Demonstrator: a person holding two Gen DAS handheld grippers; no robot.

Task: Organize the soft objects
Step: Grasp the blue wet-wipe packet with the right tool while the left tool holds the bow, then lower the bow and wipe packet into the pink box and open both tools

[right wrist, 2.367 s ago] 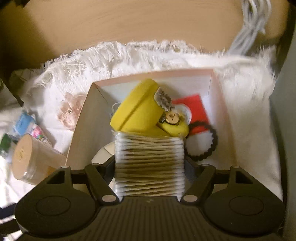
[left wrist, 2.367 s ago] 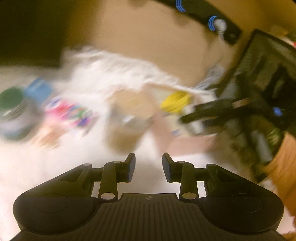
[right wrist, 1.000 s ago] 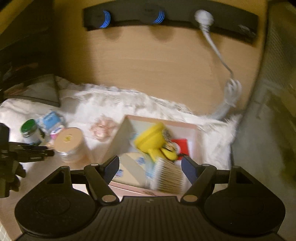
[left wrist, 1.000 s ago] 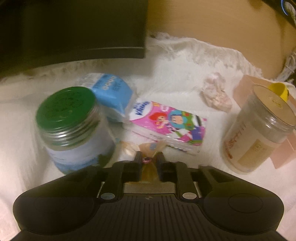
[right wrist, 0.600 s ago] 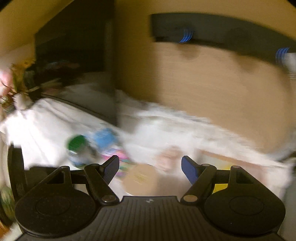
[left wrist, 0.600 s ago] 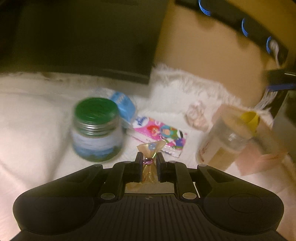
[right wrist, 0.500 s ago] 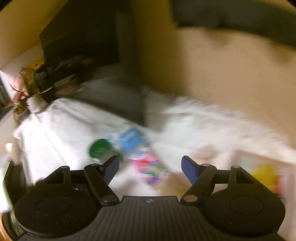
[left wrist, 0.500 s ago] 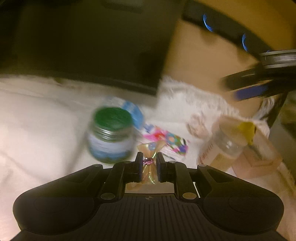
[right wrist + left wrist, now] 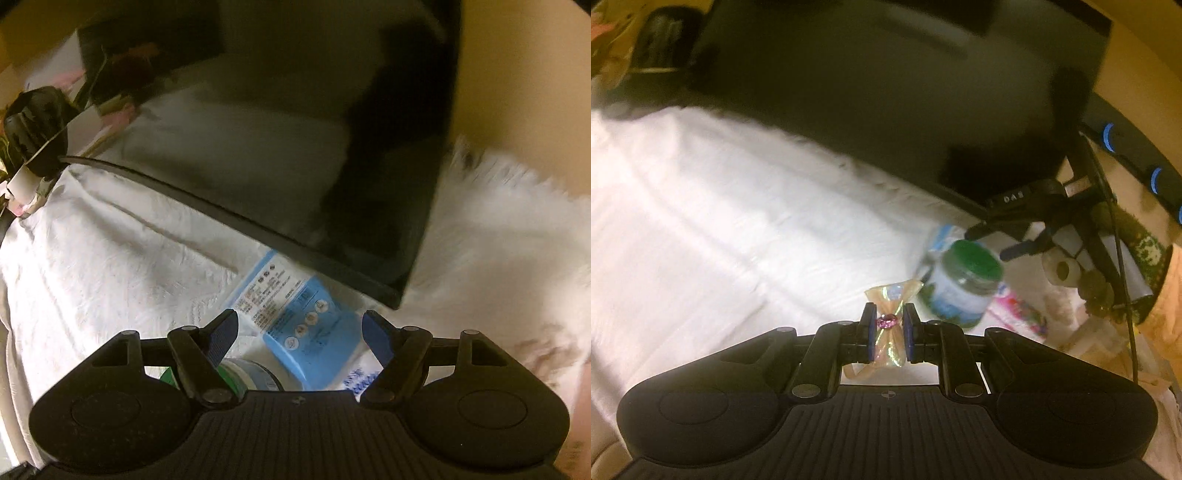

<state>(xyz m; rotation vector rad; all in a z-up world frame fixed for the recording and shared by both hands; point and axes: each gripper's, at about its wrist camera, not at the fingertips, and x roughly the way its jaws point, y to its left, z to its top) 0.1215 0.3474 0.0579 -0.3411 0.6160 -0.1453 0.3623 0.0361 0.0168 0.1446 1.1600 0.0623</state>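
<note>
Iridescent gold bow clip (image 9: 889, 332) w/ a pink gem sits pinched between the narrow jaws of the left gripper (image 9: 889, 334), lifted off the white cloth (image 9: 720, 221). Right gripper (image 9: 298, 334) hangs w/ jaws wide, nothing between the pads; below them lies a blue tissue pack (image 9: 295, 314) by the black screen's (image 9: 295, 129) lower edge, toward the cloth's back edge. Green-lidded jar (image 9: 964, 288) stands just beside that pack, its lid (image 9: 221, 376) peeking under the right gripper's left finger. Pink cartoon tissue pack (image 9: 1015, 310) lies behind the jar, blurred.
</note>
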